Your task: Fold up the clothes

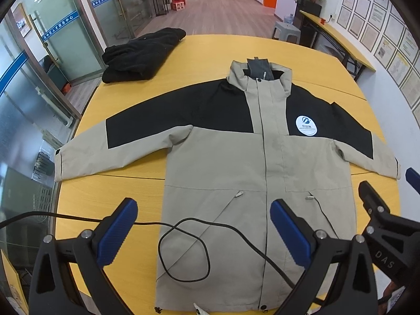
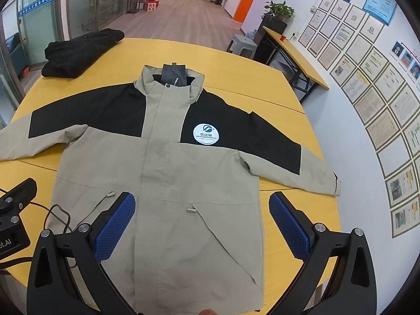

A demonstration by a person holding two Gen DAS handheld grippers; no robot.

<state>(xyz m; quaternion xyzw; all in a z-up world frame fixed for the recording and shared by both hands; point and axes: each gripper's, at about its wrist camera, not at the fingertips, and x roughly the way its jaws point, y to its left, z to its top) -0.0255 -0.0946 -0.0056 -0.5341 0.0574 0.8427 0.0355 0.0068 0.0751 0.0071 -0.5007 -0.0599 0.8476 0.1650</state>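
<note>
A beige and black hooded jacket (image 1: 236,162) lies flat and face up on the yellow table (image 1: 110,199), zipped, both sleeves spread out to the sides. It also shows in the right wrist view (image 2: 168,173). My left gripper (image 1: 204,212) is open and empty, above the jacket's lower left part. My right gripper (image 2: 202,207) is open and empty, above the jacket's lower right part. The right gripper's body (image 1: 383,223) shows at the right edge of the left wrist view.
A folded black garment (image 1: 141,55) lies at the table's far left corner, also in the right wrist view (image 2: 81,52). A black cable (image 1: 183,246) loops over the jacket's hem. A narrow side table (image 2: 294,55) and a plastic stool (image 2: 242,43) stand behind.
</note>
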